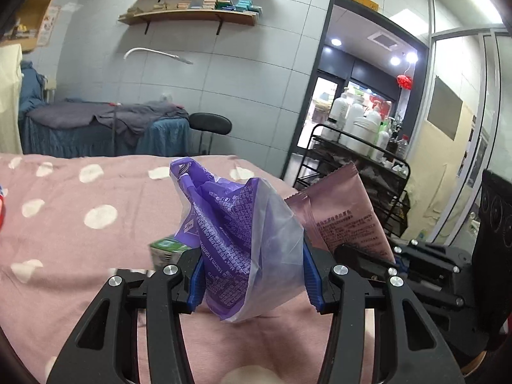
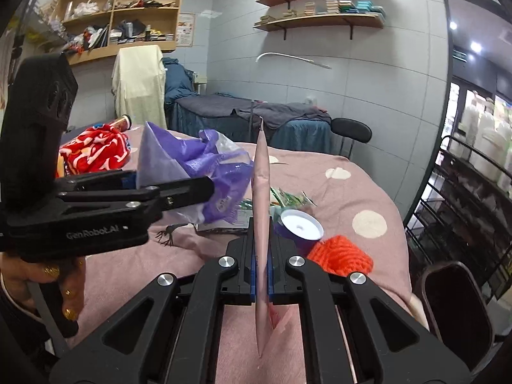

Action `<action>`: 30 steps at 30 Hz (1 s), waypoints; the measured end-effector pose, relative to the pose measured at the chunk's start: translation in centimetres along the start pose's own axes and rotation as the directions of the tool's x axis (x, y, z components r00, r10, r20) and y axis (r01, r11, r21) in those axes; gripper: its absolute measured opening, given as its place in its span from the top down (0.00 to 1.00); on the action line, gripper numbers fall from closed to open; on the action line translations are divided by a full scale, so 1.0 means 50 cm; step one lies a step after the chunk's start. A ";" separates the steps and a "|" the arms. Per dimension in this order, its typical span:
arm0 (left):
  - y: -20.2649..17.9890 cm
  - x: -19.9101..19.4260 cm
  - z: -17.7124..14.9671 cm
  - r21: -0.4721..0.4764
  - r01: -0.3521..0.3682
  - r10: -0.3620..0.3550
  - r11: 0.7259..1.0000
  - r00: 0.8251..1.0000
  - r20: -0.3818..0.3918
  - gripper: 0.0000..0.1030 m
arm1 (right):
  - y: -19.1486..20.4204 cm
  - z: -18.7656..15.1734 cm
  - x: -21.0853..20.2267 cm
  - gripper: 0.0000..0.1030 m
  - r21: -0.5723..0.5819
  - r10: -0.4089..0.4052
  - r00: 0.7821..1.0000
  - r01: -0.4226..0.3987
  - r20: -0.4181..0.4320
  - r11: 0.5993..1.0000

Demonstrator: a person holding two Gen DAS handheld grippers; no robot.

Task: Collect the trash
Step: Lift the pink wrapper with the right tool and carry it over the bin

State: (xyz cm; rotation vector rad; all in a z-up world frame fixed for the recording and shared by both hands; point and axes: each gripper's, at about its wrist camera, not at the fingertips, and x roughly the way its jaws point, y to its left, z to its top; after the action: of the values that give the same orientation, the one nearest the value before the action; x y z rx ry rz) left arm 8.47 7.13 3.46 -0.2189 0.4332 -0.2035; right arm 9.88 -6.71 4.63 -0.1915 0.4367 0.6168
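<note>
Beauty salon treatment room: draped massage beds [image 2: 243, 108], product-bottle trolley [image 1: 358, 147], boxed stock on wall shelves [image 1: 198, 3].

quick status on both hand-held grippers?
Left hand-held gripper: shut on the purple plastic bag.
Right hand-held gripper: shut on the pink sachet, held edge-on and upright.

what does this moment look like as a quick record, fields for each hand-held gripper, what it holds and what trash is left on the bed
left hand-held gripper: shut on purple plastic bag, held above the bed
right hand-held gripper: shut on pink sachet, held upright and edge-on to its camera
surface: pink polka-dot bedspread
left on bed: green wrapper, purple lid, orange knit item, red patterned packet
sachet relative to bag: to the bag's right, not inside it
</note>
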 end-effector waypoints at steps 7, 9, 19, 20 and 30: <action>-0.026 0.019 0.011 -0.009 0.004 -0.004 1.000 1.000 -0.006 0.52 | -0.061 0.001 -0.035 0.94 0.037 -0.028 0.999 0.027 0.041 0.999; -0.031 0.027 0.012 -0.014 0.008 -0.008 1.000 1.000 -0.020 0.52 | -0.091 0.000 -0.043 0.94 0.067 -0.065 0.996 0.061 0.054 0.996; -0.153 0.107 0.027 0.059 0.152 -0.147 0.987 0.986 -0.081 0.52 | -0.408 -0.110 -0.050 0.94 0.239 -0.463 0.874 0.486 -0.149 0.841; -0.167 0.120 0.027 0.059 0.174 -0.168 0.983 0.981 -0.096 0.52 | -0.451 -0.134 -0.038 0.94 0.260 -0.483 0.854 0.519 -0.193 0.814; -0.302 0.249 0.010 0.054 0.348 -0.323 0.936 0.908 -0.267 0.52 | -0.627 -0.314 -0.007 0.33 0.461 -0.435 0.813 0.579 -0.388 0.672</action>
State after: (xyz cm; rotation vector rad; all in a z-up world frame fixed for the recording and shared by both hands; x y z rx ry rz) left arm 17.50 -10.22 2.82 -0.1669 0.6383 -0.5971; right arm 22.99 -36.77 -7.81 0.1832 0.7576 -0.1235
